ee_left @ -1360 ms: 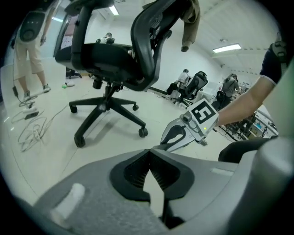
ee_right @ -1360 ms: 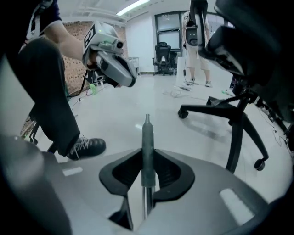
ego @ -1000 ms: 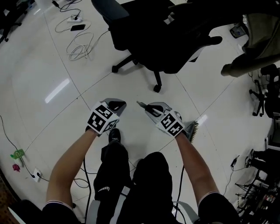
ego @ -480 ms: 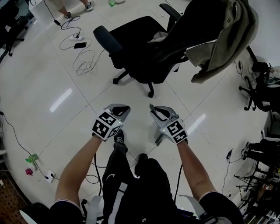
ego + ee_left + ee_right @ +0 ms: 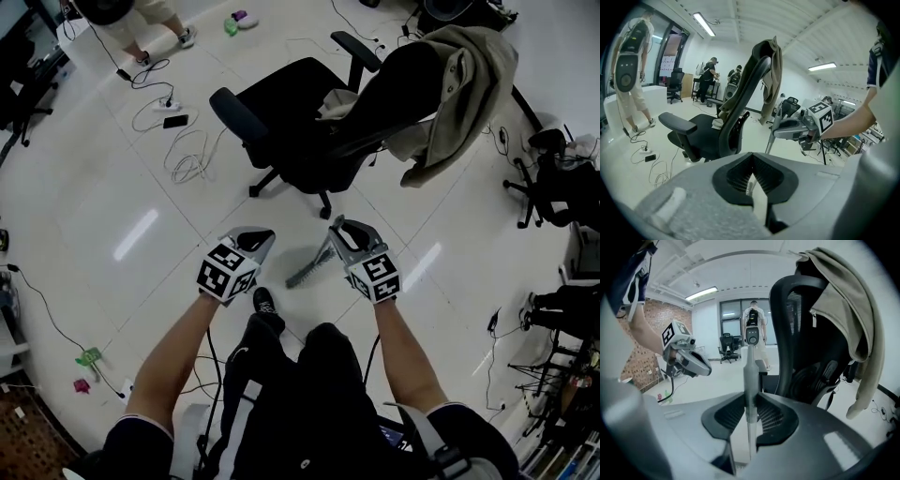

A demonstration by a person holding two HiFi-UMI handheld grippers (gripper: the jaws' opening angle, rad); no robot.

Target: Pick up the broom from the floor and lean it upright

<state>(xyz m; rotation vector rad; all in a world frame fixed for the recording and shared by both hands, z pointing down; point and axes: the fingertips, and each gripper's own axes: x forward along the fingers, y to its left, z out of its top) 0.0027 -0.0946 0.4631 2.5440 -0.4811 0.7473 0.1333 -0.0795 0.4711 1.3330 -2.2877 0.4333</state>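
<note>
Broom handle (image 5: 750,366) upright, tight between fingers (image 5: 727,416) of right gripper (image 5: 750,397)

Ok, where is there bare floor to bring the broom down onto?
Widest free patch: floor left of the left gripper, below the coiled cable. A narrower one lies between the office chair and the second chair base at right. Crowded: under the office chair and along that right edge.
</note>
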